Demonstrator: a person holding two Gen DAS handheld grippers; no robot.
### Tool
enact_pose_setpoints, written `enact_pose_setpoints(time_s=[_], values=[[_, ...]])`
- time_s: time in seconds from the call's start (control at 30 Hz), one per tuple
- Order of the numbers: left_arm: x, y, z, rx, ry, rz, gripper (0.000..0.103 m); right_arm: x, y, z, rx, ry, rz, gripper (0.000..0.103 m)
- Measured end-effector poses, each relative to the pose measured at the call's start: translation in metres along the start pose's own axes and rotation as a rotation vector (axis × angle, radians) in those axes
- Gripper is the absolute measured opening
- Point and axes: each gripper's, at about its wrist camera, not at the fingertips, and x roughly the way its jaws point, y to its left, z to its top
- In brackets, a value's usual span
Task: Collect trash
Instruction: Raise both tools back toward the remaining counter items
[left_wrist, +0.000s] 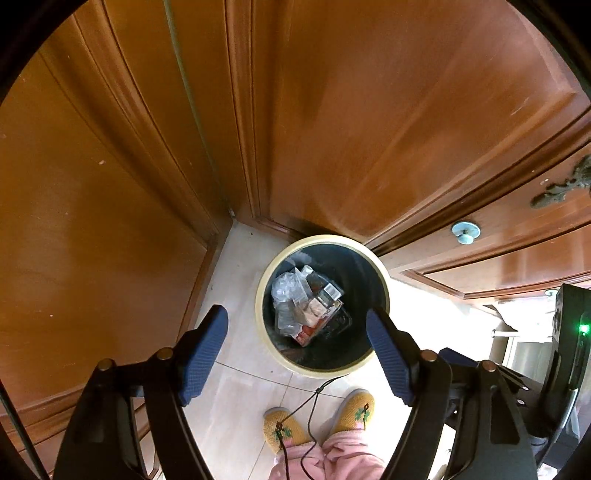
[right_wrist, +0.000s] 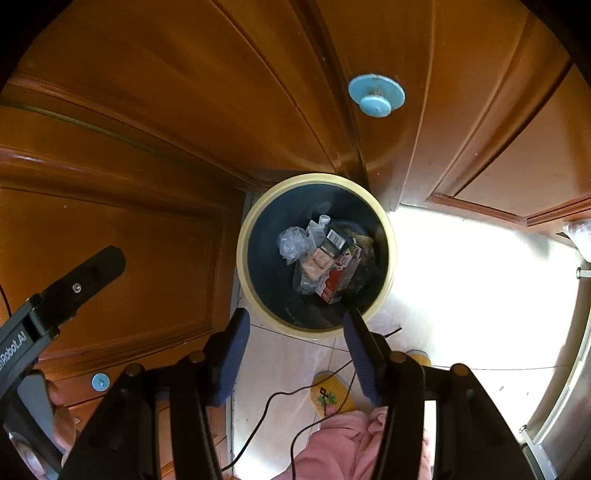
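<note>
Left gripper (left_wrist: 297, 338): spread wide, empty, blue pads (left_wrist: 201, 349) clear of everything, poised above the near rim of the trash bin (left_wrist: 321, 371). Right gripper (right_wrist: 295, 343): likewise parted, somewhat narrower, empty, poised over the near rim of the same bin.

Landmark: the bin, cream-rimmed and dark inside, standing on pale floor tile in the corner of brown wooden panelling.

Left of the bin: wooden door panel (left_wrist: 92, 221). In the right wrist view, the body of the left tool (right_wrist: 55, 295) also to the left, held by a hand, well apart from the bin.

Inside the bin, low down: crumpled clear plastic (right_wrist: 293, 242) toward the left, a small barcode-printed carton (right_wrist: 334, 238) at centre, a red-and-white box (right_wrist: 338, 278) toward the right and near side. All loose, none gripped.

Behind and right of the bin: cabinet front with a blue knob (right_wrist: 376, 96). Near side of the bin: yellow slippers (left_wrist: 352, 410), pink trousers, a thin black cable (right_wrist: 266, 410) trailing across the tile.

Probable step in hand: trash already in the bin, next piece not yet in view. Recommended practice:
- Keep both tools parted and raised clear of the rim when moving off.
- Avoid snagging the cable with either tool or foot.
- Approach light plastic slowly; likely to shift or spring from the pads.
- Release only when directly above the bin opening.
</note>
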Motion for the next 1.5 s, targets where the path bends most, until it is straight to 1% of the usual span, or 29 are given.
enact_pose_setpoints(time_s=[0.17, 0.3, 0.4, 0.5, 0.63, 0.87, 1.0, 1.17, 1.3, 1.43, 1.5], values=[[-0.019, -0.006, 0.001, 0.016, -0.006, -0.001, 0.076, -0.018, 0.006, -0.001, -0.012, -0.024, 0.006, 0.053], [-0.048, -0.010, 0.005, 0.017, -0.012, -0.007, 0.076, -0.044, 0.014, -0.001, -0.017, -0.034, -0.002, 0.053], [-0.077, -0.014, 0.008, 0.024, -0.030, -0.010, 0.076, -0.071, 0.021, -0.001, -0.020, -0.048, 0.006, 0.053], [-0.114, -0.020, 0.013, 0.041, -0.056, -0.016, 0.076, -0.101, 0.031, -0.002, -0.040, -0.075, 0.009, 0.053], [-0.164, -0.032, 0.020, 0.082, -0.098, -0.023, 0.076, -0.150, 0.048, -0.007, -0.066, -0.113, 0.019, 0.053], [-0.261, -0.051, 0.030, 0.145, -0.208, -0.034, 0.076, -0.235, 0.074, -0.018, -0.098, -0.189, 0.039, 0.053], [-0.309, -0.059, 0.036, 0.181, -0.264, -0.044, 0.076, -0.278, 0.092, -0.027, -0.136, -0.230, 0.047, 0.053], [-0.364, -0.069, 0.041, 0.228, -0.341, -0.056, 0.076, -0.335, 0.114, -0.037, -0.177, -0.306, 0.054, 0.053], [-0.404, -0.080, 0.048, 0.268, -0.411, -0.063, 0.077, -0.376, 0.125, -0.041, -0.200, -0.393, 0.049, 0.053], [-0.443, -0.087, 0.052, 0.302, -0.525, -0.034, 0.083, -0.419, 0.128, -0.046, -0.206, -0.512, 0.026, 0.053], [-0.461, -0.090, 0.057, 0.308, -0.573, -0.017, 0.084, -0.437, 0.130, -0.044, -0.200, -0.560, 0.011, 0.053]])
